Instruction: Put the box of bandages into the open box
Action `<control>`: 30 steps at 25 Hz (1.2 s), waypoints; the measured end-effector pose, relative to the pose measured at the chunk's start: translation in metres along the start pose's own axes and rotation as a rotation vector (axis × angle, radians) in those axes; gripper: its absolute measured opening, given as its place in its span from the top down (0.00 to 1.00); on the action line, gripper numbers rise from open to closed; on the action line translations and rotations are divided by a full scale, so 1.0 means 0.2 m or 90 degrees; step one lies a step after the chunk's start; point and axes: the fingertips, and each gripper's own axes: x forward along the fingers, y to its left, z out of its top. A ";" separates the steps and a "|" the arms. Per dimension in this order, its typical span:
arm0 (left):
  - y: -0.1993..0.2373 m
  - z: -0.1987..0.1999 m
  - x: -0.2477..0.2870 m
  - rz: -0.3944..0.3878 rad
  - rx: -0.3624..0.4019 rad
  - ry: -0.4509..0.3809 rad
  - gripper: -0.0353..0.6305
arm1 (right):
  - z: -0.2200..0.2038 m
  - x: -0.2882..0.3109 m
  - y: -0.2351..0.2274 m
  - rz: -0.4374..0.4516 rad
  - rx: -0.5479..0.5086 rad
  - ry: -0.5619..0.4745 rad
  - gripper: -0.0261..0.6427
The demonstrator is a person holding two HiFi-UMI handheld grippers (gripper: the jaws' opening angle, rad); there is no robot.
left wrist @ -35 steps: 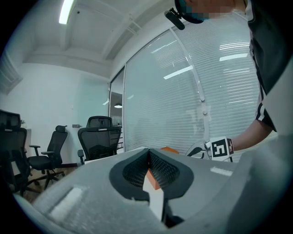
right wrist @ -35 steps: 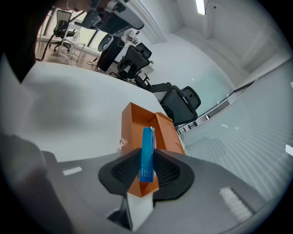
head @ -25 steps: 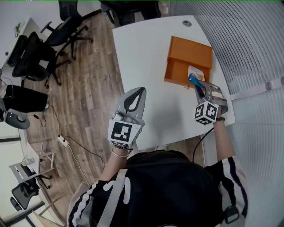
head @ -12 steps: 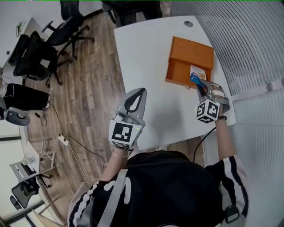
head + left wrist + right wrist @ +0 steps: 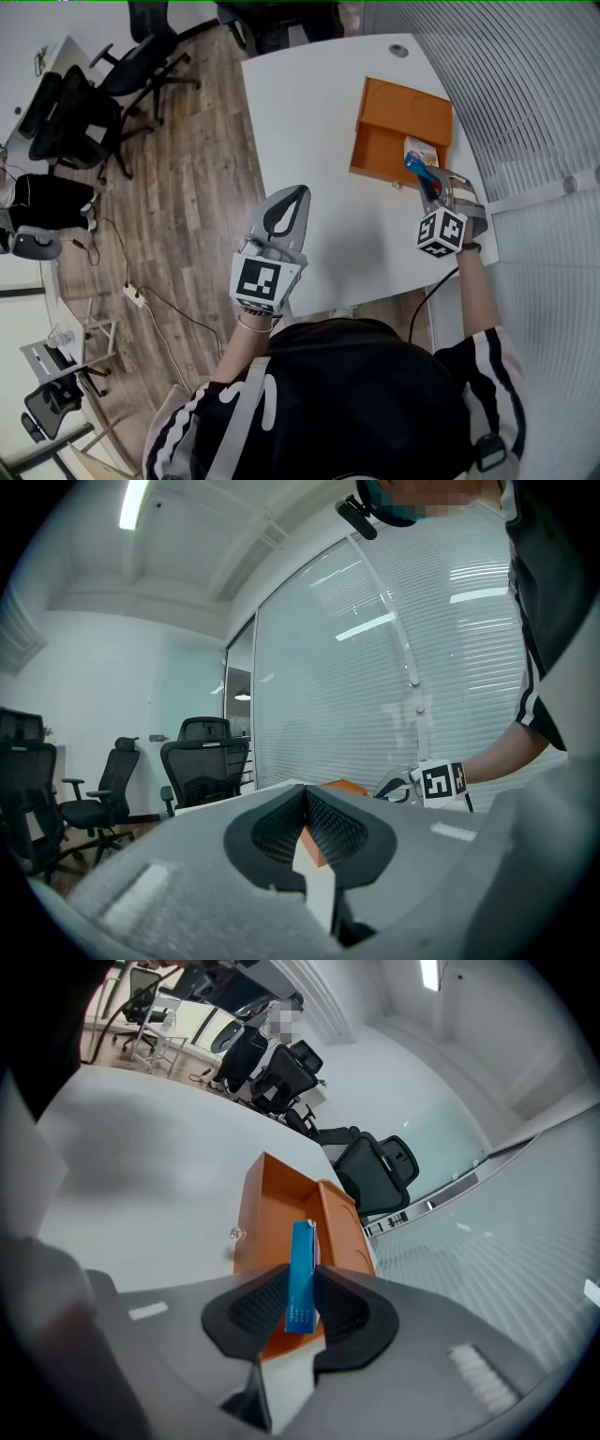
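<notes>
An orange open box point(image 5: 401, 120) lies on the white table point(image 5: 309, 112) at its far right, lid folded back, with a white item point(image 5: 420, 148) in its tray. My right gripper point(image 5: 420, 173) is shut on the thin blue box of bandages point(image 5: 413, 165), which it holds upright over the tray's near edge. In the right gripper view the blue box of bandages point(image 5: 302, 1252) stands between the pads, with the orange box point(image 5: 281, 1206) just beyond. My left gripper point(image 5: 296, 193) hovers over the table's near left, jaws shut and holding nothing; in the left gripper view its tips point(image 5: 305, 794) meet.
Black office chairs point(image 5: 141, 66) stand on the wood floor to the left of the table. A glass wall with blinds point(image 5: 534, 103) runs close along the table's right side. A round cable grommet point(image 5: 397, 49) sits at the table's far end.
</notes>
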 end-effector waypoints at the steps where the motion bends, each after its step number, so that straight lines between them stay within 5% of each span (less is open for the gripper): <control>1: 0.00 0.00 0.00 -0.001 0.001 0.000 0.95 | 0.00 0.00 0.00 0.000 0.001 0.000 0.84; 30: -0.01 0.00 -0.02 0.002 -0.004 -0.002 0.95 | -0.07 -0.03 0.06 0.044 0.055 0.021 0.73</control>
